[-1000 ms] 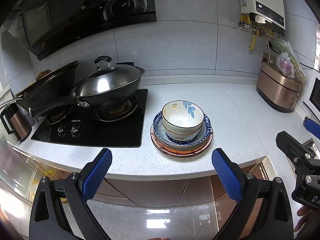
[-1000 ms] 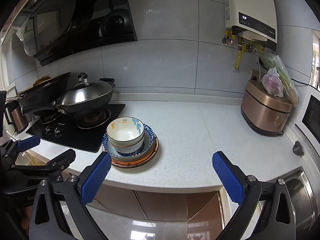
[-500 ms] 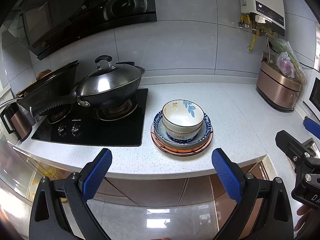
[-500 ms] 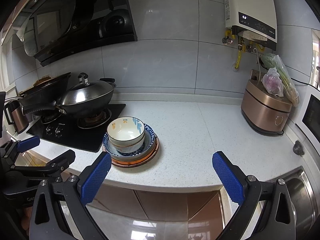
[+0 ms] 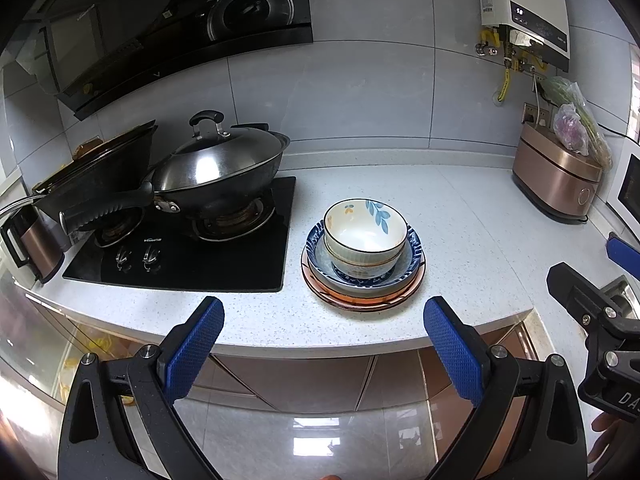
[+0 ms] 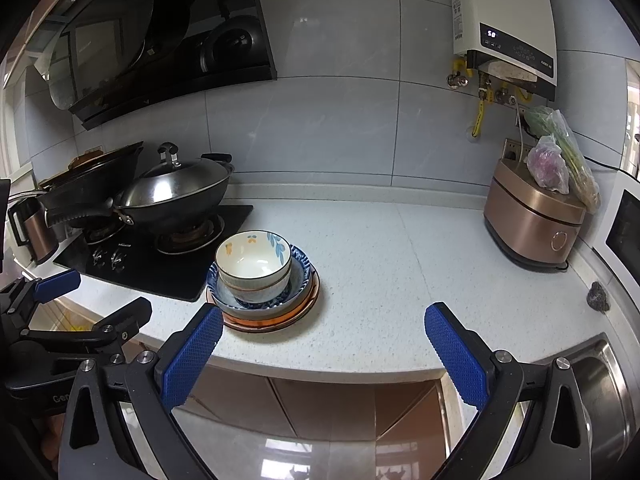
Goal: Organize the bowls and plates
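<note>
Sitting on the white speckled counter (image 5: 460, 216), just right of the black gas hob (image 5: 188, 252), is one stack of dishes: a white bowl with a blue leaf print (image 5: 365, 232) on top, nested in a second bowl, inside a blue patterned dish (image 5: 412, 246), all on a copper-coloured plate (image 5: 362, 301). The left gripper (image 5: 323, 326) hangs off the near edge of the counter with its blue-padded fingers spread wide, holding nothing, the stack just beyond them. The right gripper (image 6: 323, 330) is likewise wide apart and empty, further right, with the stack near its left finger. A lidded wok (image 5: 218, 170) stands on the hob's right burner, and a bronze rice cooker (image 6: 534, 218) sits far right against the wall.
</note>
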A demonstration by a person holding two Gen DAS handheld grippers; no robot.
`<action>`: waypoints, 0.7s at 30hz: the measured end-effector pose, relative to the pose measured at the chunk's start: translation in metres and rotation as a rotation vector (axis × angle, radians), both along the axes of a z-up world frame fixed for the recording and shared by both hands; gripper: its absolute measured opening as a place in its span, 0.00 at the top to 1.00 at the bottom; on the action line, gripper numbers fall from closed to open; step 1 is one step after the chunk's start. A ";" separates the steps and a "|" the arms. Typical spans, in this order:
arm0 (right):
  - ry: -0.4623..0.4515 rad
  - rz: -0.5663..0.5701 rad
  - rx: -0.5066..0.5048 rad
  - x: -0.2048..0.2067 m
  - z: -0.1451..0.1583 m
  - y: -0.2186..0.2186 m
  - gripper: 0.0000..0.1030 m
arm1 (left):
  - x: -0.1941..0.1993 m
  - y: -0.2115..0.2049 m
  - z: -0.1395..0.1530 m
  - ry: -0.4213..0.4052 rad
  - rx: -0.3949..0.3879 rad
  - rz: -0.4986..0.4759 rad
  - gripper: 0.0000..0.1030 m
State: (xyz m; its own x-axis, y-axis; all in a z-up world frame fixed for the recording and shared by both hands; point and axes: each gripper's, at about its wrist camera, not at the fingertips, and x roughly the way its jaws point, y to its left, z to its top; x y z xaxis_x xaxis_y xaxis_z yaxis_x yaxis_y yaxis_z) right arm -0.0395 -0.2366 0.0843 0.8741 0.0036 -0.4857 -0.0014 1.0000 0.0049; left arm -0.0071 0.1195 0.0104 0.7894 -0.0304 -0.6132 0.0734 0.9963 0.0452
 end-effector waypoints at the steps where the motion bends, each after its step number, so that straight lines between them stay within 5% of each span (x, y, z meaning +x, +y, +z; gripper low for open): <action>1: 0.000 0.001 -0.001 0.000 0.000 0.000 0.00 | 0.001 0.000 0.000 0.001 -0.001 0.000 0.05; 21: 0.001 0.004 -0.006 0.001 -0.001 0.000 0.00 | 0.003 -0.001 -0.001 0.004 -0.003 -0.007 0.05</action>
